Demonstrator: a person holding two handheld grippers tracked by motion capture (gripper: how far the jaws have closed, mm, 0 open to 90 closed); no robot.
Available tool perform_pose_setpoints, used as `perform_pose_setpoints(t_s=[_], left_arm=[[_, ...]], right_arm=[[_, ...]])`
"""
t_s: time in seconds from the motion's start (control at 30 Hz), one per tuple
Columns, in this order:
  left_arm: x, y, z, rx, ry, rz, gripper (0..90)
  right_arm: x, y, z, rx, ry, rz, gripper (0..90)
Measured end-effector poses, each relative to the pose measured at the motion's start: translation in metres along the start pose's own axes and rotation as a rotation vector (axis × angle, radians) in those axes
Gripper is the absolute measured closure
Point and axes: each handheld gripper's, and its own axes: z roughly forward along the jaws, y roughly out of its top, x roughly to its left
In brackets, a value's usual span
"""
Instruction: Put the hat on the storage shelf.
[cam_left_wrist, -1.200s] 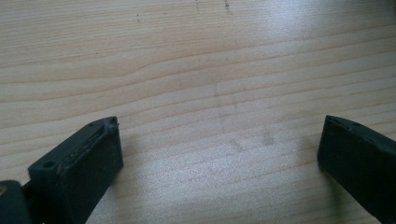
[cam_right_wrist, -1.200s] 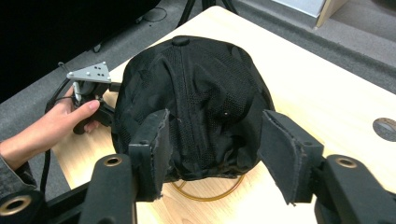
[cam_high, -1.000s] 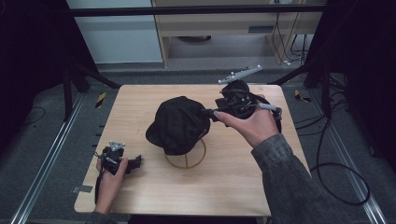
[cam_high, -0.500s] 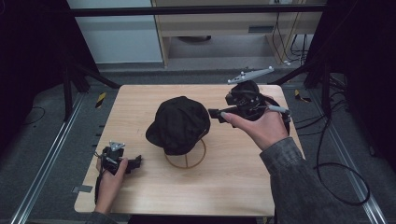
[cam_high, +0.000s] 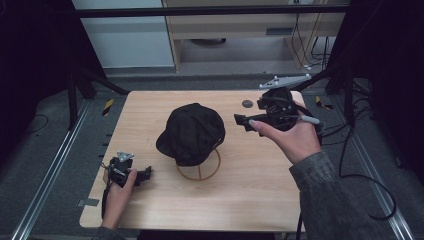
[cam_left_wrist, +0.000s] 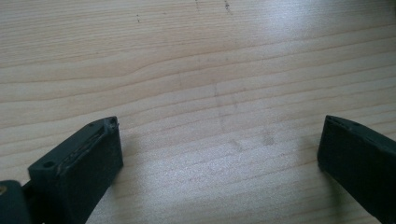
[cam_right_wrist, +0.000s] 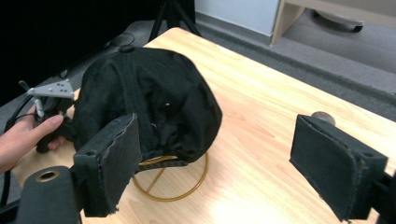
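Black cap (cam_high: 192, 132) sitting on a gold wire stand (cam_high: 200, 169) mid worktop (cam_high: 250, 195), right claw (cam_high: 241, 120) just beside its right edge, jaws just opened wide with nothing between, left claw (cam_high: 145, 173) resting near the front left corner, jaws apart and empty
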Motion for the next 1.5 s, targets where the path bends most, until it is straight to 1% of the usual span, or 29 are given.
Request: perform_pose_setpoints(t_s=[0.17,0.37,0.47,0.57,0.7,0.77,0.9,1.13,1.27,1.33,1.37,1.4,1.43,1.5], left_arm=[[0.000,0.000,0.000,0.000,-0.001,-0.001,0.0],[0.000,0.000,0.000,0.000,-0.001,-0.001,0.0],[0.000,0.000,0.000,0.000,0.000,0.000,0.0],[0.000,0.000,0.000,0.000,-0.001,-0.001,0.0],[0.000,0.000,0.000,0.001,-0.001,0.000,0.0],[0.000,0.000,0.000,0.002,-0.001,0.002,0.0],[0.000,0.000,0.000,0.002,-0.001,0.002,0.0],[0.000,0.000,0.000,0.002,-0.001,0.002,0.0],[0.000,0.000,0.000,0.002,-0.001,0.002,0.0],[0.000,0.000,0.000,0.002,-0.001,0.003,0.0],[0.000,0.000,0.000,0.002,-0.001,0.002,0.0],[0.000,0.000,0.000,0.002,-0.001,0.002,0.0],[0.000,0.000,0.000,0.002,-0.001,0.002,0.0],[0.000,0.000,0.000,0.002,-0.001,0.002,0.0]], right_arm=[[-0.008,-0.004,-0.006,-0.015,-0.030,0.015,13.3],[-0.016,-0.010,-0.014,-0.034,-0.056,0.027,11.3],[-0.018,-0.013,-0.015,-0.041,-0.062,0.028,11.0],[-0.022,-0.018,-0.016,-0.047,-0.074,0.039,10.3],[-0.030,-0.030,-0.016,-0.049,-0.105,0.043,9.6],[-0.032,-0.033,-0.016,-0.049,-0.110,0.045,9.5],[-0.041,-0.049,-0.014,-0.034,-0.127,0.060,7.8],[-0.048,-0.074,-0.008,-0.020,-0.146,0.050,6.4],[-0.054,-0.093,0.000,-0.006,-0.152,0.062,6.8],[-0.057,-0.103,0.005,0.002,-0.160,0.077,8.2],[-0.059,-0.114,0.012,0.017,-0.171,0.091,10.0],[-0.059,-0.114,0.012,0.017,-0.171,0.091,10.0],[-0.060,-0.118,0.015,0.022,-0.173,0.094,10.8],[-0.062,-0.131,0.022,0.042,-0.182,0.109,11.7]])
